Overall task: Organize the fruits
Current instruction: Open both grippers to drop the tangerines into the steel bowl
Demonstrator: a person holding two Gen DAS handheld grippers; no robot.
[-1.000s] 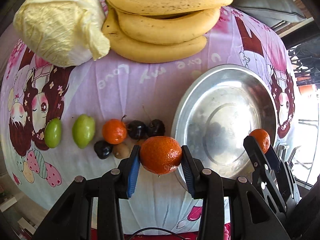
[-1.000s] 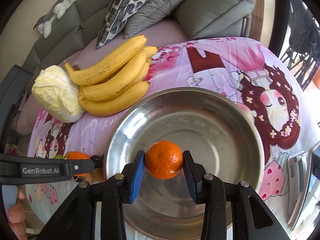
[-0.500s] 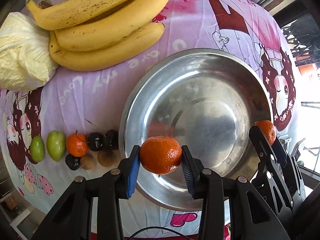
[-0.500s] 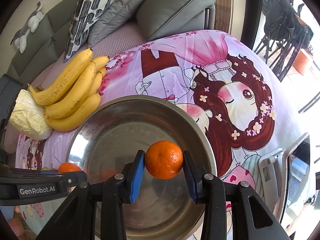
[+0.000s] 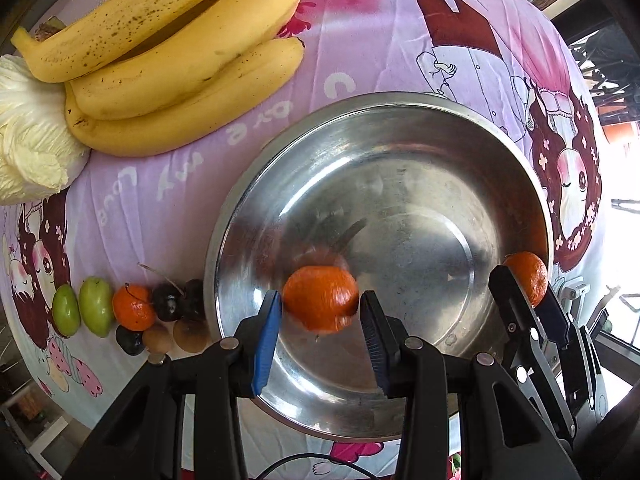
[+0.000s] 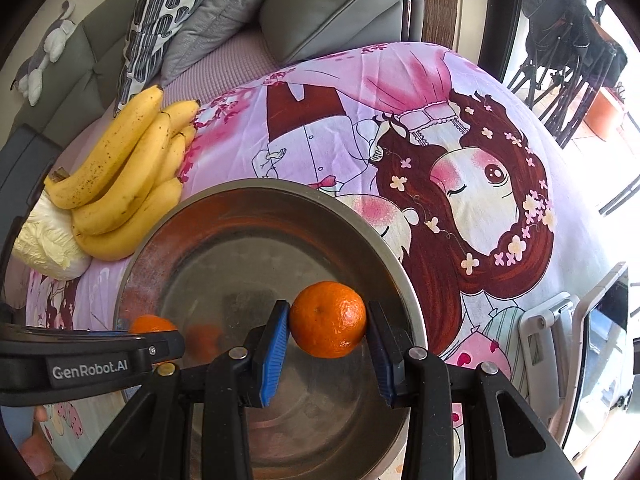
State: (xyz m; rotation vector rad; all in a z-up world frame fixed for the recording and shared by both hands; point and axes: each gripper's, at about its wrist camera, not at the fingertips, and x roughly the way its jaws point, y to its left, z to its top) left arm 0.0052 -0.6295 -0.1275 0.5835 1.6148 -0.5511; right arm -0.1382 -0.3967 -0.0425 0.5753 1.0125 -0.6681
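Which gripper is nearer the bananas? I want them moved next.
Left. The left gripper is over the bowl's banana-side half; the right gripper is at the far rim from the bananas.

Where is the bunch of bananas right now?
In the left wrist view the bananas lie at upper left on the pink cloth, between the cabbage and the steel bowl.

Cartoon-print cloth (image 5: 200, 184) under steel bowl (image 5: 532, 184)
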